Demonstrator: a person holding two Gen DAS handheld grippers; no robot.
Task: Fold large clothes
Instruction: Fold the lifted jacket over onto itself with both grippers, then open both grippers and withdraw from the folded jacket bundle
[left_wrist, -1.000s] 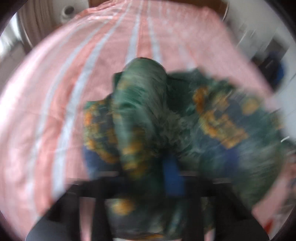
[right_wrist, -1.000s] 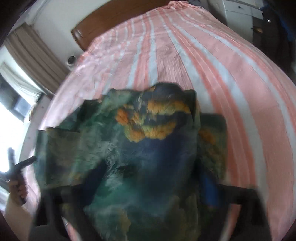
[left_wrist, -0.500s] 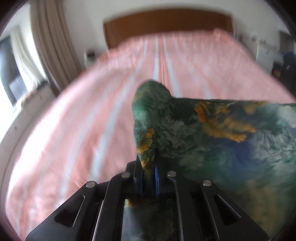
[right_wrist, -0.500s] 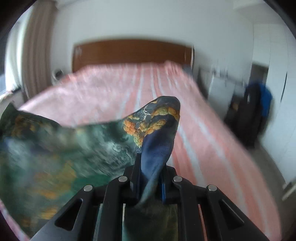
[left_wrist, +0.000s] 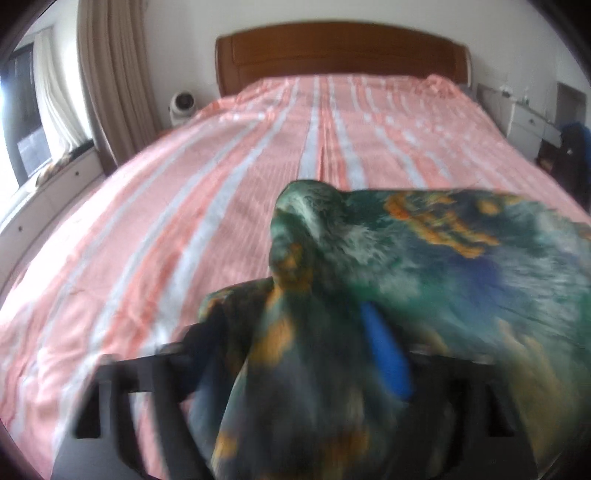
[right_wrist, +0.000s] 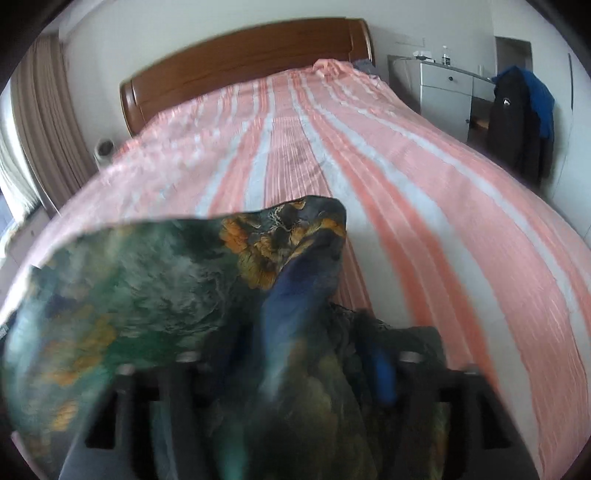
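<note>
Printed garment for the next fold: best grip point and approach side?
Keep to the top edge's two ends. The printed garment hangs stretched between the left hand-held gripper and right hand-held gripper, each apparently pinching a bunched corner. Come from the foot of the striped bed, fingers pointing toward the headboard; blur hides the jaws.

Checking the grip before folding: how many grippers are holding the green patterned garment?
2: the left gripper pinches the garment at one end, the right gripper at the other.
</note>
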